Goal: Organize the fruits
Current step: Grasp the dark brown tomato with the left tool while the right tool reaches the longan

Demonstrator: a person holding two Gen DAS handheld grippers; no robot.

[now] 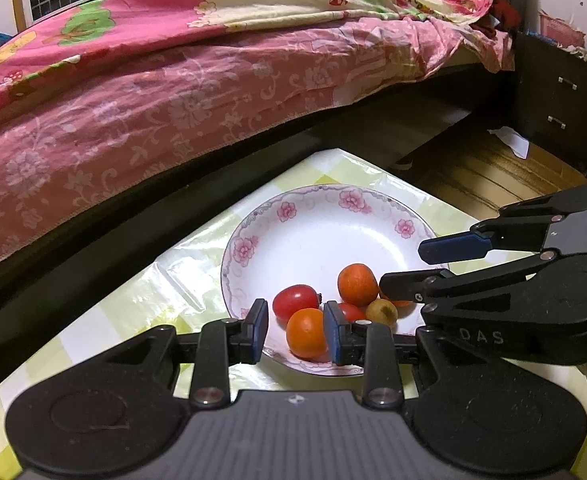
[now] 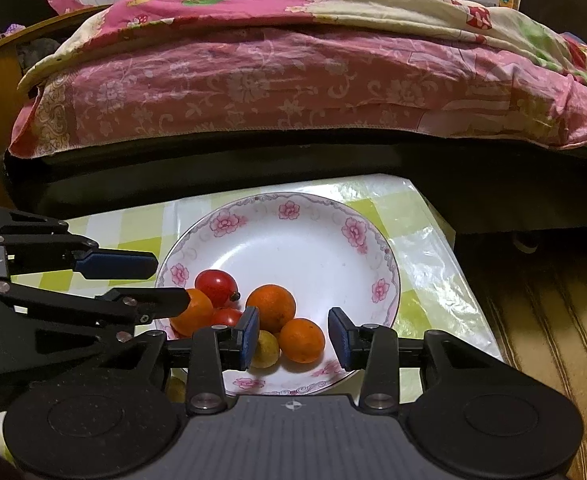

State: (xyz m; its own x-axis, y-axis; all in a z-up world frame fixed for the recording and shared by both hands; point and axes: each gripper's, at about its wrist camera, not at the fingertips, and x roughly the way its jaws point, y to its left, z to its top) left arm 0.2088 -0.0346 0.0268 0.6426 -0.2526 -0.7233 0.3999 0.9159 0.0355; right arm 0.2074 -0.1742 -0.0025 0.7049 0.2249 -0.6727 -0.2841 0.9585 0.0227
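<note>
A white plate with pink flowers [image 1: 321, 236] [image 2: 305, 240] holds several small fruits. In the left wrist view my left gripper [image 1: 295, 330] hangs low over the plate's near rim. An orange fruit [image 1: 307, 332] lies between its pads, with white plate showing on its left side. A red tomato [image 1: 295, 300] lies just beyond. In the right wrist view my right gripper [image 2: 294, 338] straddles another orange fruit [image 2: 301, 340] without pressing it. A small yellow fruit [image 2: 265, 350] sits by the left pad. The two grippers face each other over the plate.
The plate rests on a small table with a green-and-white checked plastic cover [image 1: 133, 300] [image 2: 433, 280]. A bed with pink floral bedding [image 1: 173, 100] runs close behind the table. A dark nightstand [image 1: 561, 100] stands at the right, with wooden floor [image 2: 553, 320] beside the table.
</note>
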